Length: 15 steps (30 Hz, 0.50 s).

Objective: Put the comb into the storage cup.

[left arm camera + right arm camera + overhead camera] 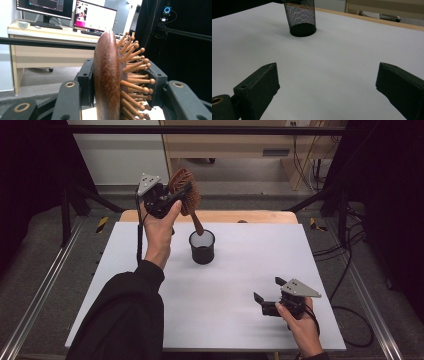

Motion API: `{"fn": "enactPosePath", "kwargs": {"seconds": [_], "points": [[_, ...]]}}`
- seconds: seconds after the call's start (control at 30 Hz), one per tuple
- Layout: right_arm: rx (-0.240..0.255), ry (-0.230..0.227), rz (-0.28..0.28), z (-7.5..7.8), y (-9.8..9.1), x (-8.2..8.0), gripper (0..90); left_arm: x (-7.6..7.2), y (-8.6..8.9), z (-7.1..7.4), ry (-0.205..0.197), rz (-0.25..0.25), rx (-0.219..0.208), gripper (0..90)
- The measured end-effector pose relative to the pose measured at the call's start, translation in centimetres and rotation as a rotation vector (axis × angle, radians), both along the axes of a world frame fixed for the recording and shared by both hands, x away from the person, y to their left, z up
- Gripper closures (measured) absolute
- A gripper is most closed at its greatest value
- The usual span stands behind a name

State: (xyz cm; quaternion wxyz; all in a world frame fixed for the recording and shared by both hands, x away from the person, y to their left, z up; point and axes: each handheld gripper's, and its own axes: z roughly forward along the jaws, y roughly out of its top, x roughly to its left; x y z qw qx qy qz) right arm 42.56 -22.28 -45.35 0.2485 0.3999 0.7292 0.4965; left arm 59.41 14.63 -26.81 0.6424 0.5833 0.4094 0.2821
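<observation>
Brush point(184, 190) pinched in left gripper point(172, 200), handle hanging just above cup point(202, 247). Not yet lowered in; release left to do. Right gripper point(266, 295) spread, idle on table point(150, 320).

I see the mesh cup point(202, 247) standing on the tabletop point(240, 270), toward its far middle. The hairbrush point(185, 195) hangs above it, handle tip at the cup's rim, clamped in my left gripper point(172, 197). My right gripper point(267, 295) rests near the front right.

Brown brush, black cup, white table.
The wooden hairbrush point(184, 190) is reddish-brown with paler pins; the mesh pen cup point(202, 247) is black; the tabletop point(225, 285) is plain white.
</observation>
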Motion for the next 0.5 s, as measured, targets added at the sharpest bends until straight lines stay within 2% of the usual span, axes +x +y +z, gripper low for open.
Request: {"fn": "enactPosePath", "kwargs": {"seconds": [0.5], "points": [[0.007,0.009,0.0,0.0,0.0,0.0,5.5,-0.1,-0.7,-1.2,0.017,-0.012,-0.006,51.1]]}}
